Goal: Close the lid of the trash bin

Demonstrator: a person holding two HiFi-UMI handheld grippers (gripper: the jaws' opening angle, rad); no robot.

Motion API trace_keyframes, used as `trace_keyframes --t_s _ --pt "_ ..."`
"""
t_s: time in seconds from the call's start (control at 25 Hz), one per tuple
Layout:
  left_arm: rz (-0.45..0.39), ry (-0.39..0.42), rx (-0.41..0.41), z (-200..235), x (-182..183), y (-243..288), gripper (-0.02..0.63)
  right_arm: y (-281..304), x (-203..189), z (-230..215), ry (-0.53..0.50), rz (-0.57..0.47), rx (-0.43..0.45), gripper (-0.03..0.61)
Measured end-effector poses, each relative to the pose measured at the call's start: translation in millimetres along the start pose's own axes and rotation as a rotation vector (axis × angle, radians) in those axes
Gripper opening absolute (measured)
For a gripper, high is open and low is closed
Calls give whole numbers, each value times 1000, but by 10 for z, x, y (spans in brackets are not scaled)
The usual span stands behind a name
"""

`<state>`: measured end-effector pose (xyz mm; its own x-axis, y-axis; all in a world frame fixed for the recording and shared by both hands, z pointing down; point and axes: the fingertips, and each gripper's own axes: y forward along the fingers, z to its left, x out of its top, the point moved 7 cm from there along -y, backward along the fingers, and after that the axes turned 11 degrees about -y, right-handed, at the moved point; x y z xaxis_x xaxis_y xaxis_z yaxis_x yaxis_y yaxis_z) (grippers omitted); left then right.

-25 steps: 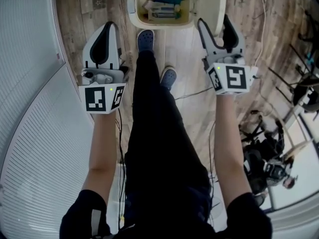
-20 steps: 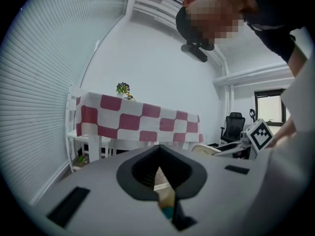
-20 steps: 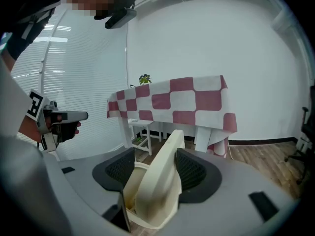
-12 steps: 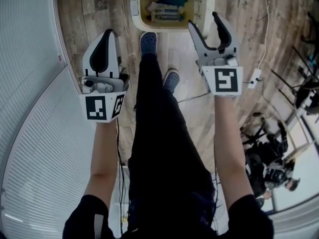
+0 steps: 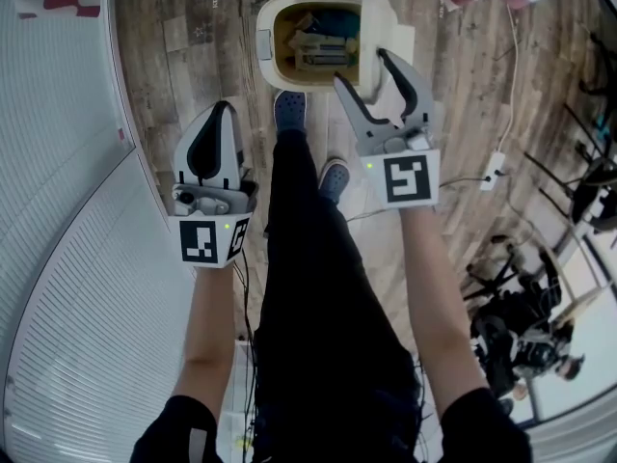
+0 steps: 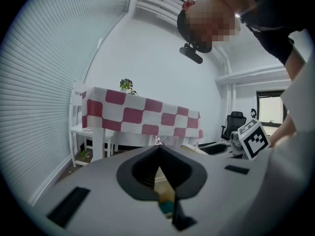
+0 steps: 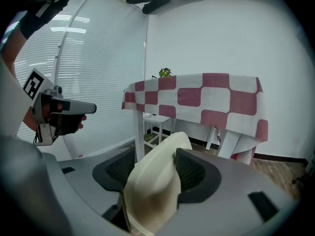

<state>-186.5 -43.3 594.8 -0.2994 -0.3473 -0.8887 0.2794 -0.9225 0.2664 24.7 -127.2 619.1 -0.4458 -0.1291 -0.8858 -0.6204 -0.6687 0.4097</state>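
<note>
The cream trash bin (image 5: 265,41) stands on the wooden floor at the top of the head view, with packaging visible inside. Its lid (image 5: 378,17) stands raised on the bin's right side. My right gripper (image 5: 364,68) is open, and its two jaws straddle the lid's near edge. In the right gripper view the cream lid (image 7: 152,191) fills the gap between the dark pads. My left gripper (image 5: 217,112) is shut, holds nothing and hangs to the left of the bin, short of it. In the left gripper view only a sliver of the bin shows past its closed jaws (image 6: 160,173).
The person's dark trouser legs and blue shoes (image 5: 289,109) stand just in front of the bin. A white blind wall (image 5: 58,181) curves along the left. A red-checked tablecloth (image 7: 197,97) lies beyond the bin. A cable and power strip (image 5: 495,170) lie on the floor at right, near chairs (image 5: 521,326).
My right gripper has moved left onto the lid, which now shows narrower and more upright. My left gripper has dropped lower in the head view, away from the bin.
</note>
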Motion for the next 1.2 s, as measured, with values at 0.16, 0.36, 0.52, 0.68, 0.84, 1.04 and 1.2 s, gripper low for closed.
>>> trace_keyframes --t_s 0.16,0.36,0.52,0.68,0.84,1.04,1.2 --pt "9 0 6 28 -32 -26 6 64 0 64 3 7 25 250" --pt "18 -4 16 30 -56 -10 6 117 -55 161 -59 68 99 250" --pt "18 -6 20 16 -49 19 6 195 -71 224 -71 80 137 253" --pt "30 -5 29 72 -100 29 6 262 -96 321 -66 92 180 253" --pt "29 -10 38 114 -119 22 6 363 -132 407 -63 105 217 253" --pt "41 -14 39 134 -166 20 6 478 -199 519 -95 126 247 253" --pt "45 -18 38 184 -184 3 6 592 -255 618 -96 148 265 253"
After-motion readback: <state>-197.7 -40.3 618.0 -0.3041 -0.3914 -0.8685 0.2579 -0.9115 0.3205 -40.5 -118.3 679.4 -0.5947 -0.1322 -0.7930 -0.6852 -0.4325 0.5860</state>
